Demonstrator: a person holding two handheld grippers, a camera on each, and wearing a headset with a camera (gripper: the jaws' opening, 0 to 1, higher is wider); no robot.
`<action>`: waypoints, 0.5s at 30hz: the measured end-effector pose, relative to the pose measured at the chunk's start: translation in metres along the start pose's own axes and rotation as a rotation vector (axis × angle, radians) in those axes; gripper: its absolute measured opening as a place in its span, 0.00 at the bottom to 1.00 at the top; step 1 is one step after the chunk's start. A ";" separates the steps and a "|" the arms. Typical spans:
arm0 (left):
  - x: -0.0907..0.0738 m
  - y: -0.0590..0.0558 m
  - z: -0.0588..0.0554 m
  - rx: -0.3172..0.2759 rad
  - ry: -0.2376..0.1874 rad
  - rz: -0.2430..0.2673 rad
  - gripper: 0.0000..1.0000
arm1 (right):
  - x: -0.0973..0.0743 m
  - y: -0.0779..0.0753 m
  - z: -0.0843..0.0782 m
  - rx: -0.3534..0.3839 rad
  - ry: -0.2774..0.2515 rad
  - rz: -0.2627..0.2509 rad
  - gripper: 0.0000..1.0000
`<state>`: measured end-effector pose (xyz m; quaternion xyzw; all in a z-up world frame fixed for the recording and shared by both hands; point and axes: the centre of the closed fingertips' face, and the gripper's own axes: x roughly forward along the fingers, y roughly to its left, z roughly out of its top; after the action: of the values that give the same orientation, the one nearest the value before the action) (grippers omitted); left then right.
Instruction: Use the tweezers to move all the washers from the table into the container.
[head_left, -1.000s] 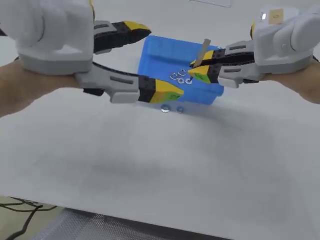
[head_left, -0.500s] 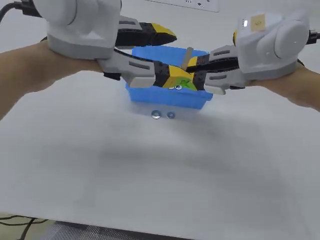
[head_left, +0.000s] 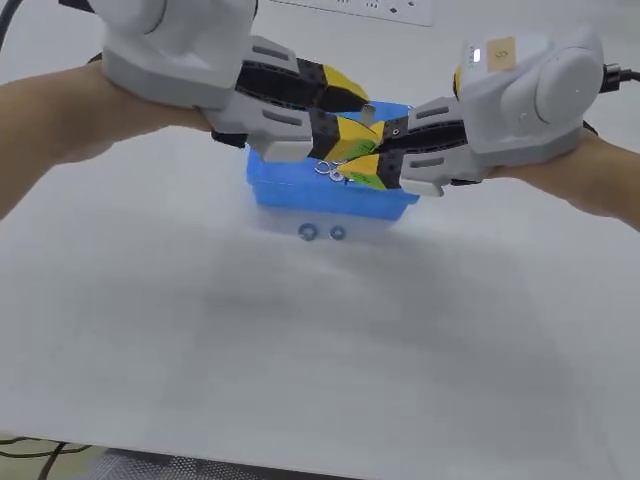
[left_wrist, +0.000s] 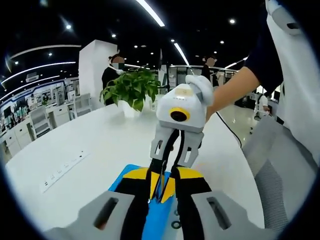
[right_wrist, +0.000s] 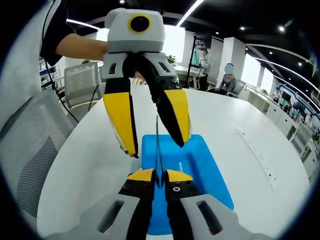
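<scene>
Over on the left, my left tongs (head_left: 356, 118) reach in above the container (head_left: 290, 192) with their jaws spread wide and nothing between them; in the right gripper view their two yellow tips straddle it from above. Under them, a small cluster of washers (head_left: 327, 170) already lies inside the container. Two loose washers (head_left: 308, 232) sit side by side on the worktop (head_left: 300, 350), just outside the container's near wall, on my side of it. To the right, my right tongs (head_left: 372, 158) are pinched down on the tweezers (right_wrist: 157, 160), whose thin blades run straight out along the jaws and point across the container toward the left tongs. I cannot tell whether the tweezer tips carry a washer at this moment; they are too fine to read. As I judge it, the coming move turns on one thing: the loose pair lies lower and nearer to me than the tweezer tips, so the tips would have to cross the near wall toward me and drop to the worktop. The pair's row runs parallel to that wall, so the right-hand washer is the closer one for the right tongs, which hold the tool. The left tongs are about as near, but could only steady the container.
</scene>
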<state>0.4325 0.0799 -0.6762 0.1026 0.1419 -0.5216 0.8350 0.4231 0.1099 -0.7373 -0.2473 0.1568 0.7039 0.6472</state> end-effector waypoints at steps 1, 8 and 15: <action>0.000 0.000 0.000 0.003 0.004 -0.007 0.20 | 0.000 0.000 0.000 -0.002 0.001 0.002 0.09; 0.001 -0.003 -0.001 0.022 0.018 -0.034 0.14 | 0.000 0.003 0.000 -0.005 0.005 0.008 0.09; 0.000 -0.004 -0.002 0.069 0.034 -0.036 0.07 | 0.000 0.004 0.001 -0.013 0.006 0.013 0.08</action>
<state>0.4283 0.0790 -0.6785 0.1377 0.1395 -0.5394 0.8189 0.4186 0.1104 -0.7367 -0.2526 0.1555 0.7082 0.6406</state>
